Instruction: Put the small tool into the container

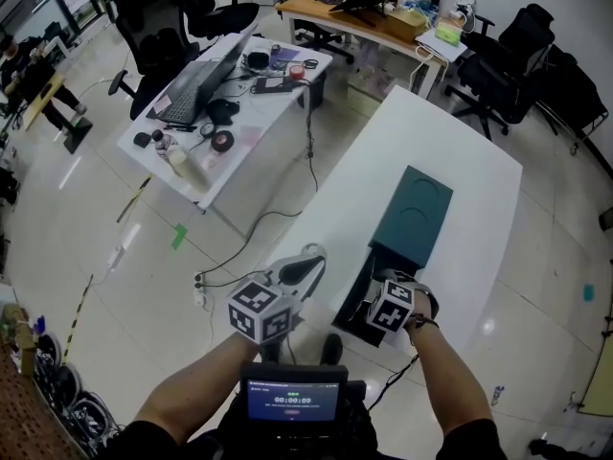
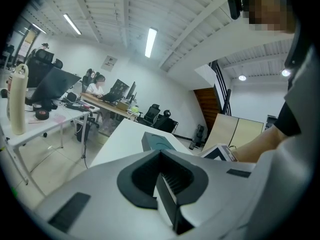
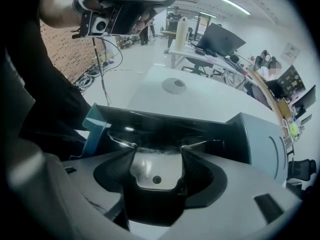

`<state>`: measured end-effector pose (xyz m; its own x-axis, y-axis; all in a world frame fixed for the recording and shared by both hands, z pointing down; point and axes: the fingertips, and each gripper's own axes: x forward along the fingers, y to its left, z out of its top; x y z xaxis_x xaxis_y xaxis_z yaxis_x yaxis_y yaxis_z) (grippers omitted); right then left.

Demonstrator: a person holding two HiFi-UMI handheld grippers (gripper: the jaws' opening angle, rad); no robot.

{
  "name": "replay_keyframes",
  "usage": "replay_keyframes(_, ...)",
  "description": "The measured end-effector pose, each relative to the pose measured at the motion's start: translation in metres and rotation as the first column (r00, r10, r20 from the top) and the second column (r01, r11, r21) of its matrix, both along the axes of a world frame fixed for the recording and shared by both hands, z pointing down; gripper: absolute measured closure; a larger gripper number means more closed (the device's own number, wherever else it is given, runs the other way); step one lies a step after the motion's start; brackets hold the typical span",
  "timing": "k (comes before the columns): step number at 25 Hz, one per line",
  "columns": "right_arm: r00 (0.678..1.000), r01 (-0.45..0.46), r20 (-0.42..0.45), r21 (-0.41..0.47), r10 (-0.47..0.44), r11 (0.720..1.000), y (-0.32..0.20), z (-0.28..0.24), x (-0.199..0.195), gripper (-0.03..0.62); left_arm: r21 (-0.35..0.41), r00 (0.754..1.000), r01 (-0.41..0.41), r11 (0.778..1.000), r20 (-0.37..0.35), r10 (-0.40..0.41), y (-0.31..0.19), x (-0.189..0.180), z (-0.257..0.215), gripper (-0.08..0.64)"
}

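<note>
At the table's (image 1: pixel 479 180) near end, the right gripper (image 3: pixel 158 153) clamps the silvery tool (image 3: pixel 156 171) over the container's (image 1: pixel 412 214) open dark tray. The left gripper (image 2: pixel 161 159) is closed and empty. Lower well inside before releasing.

L gripper (image 2: pixel 161 164) closed, R gripper (image 3: pixel 157 153) clamped

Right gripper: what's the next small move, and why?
Probably ease the right gripper slightly lower, then open it. Its jaws grip the small tool right at the open dark compartment of the container, so a release should drop it inside.
</note>
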<state>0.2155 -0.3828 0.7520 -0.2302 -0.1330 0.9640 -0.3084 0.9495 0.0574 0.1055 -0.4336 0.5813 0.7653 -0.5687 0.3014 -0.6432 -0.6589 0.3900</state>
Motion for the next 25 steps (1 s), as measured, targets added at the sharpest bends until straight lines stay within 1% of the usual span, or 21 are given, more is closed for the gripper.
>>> replay_keyframes(3,1.0,-0.006,-0.001,-0.022,0.006,1.0,0.002,0.001,0.0,0.293,0.002,1.0,0.001,1.0,-0.004,-0.001,0.002,-0.003,-0.001,0.535)
replay_keyframes(5,1.0,-0.016,0.005,-0.022,0.016,1.0,0.002,0.001,0.0,0.293,0.003,1.0,0.002,1.0,-0.005,-0.002,0.003,-0.006,-0.001,0.535)
replay_keyframes(10,0.994,-0.078,0.074,-0.031,0.08,0.996,-0.002,-0.007,-0.006,0.289,0.005,1.0,0.004,1.0,-0.003,-0.004,0.0,-0.012,-0.006,0.535)
replay_keyframes(13,0.99,-0.099,0.099,-0.039,0.103,0.994,-0.003,-0.014,-0.006,0.259,0.008,1.0,0.004,1.0,-0.004,-0.004,0.0,-0.012,-0.008,0.535)
replay_keyframes(18,0.974,-0.142,0.17,-0.047,0.148,0.989,0.001,-0.035,-0.01,0.259,0.016,1.0,-0.001,1.0,-0.006,0.001,0.003,-0.016,-0.018,0.536)
replay_keyframes(20,0.961,-0.177,0.208,-0.049,0.183,0.983,0.004,-0.047,-0.007,0.259,0.028,1.0,-0.009,1.0,-0.012,0.009,0.005,-0.015,-0.025,0.535)
replay_keyframes(22,0.938,-0.223,0.263,-0.039,0.225,0.974,0.005,-0.066,-0.007,0.259,0.044,1.0,-0.015,0.999,-0.024,0.016,0.007,-0.017,-0.035,0.535)
replay_keyframes(23,0.922,-0.247,0.296,-0.04,0.248,0.968,0.006,-0.075,-0.008,0.259,0.048,0.999,-0.015,0.999,-0.035,0.017,0.008,-0.019,-0.04,0.535)
replay_keyframes(25,0.881,-0.295,0.37,-0.059,0.296,0.954,0.012,-0.094,-0.011,0.259,0.044,0.998,-0.007,0.999,-0.065,0.01,0.012,-0.024,-0.054,0.535)
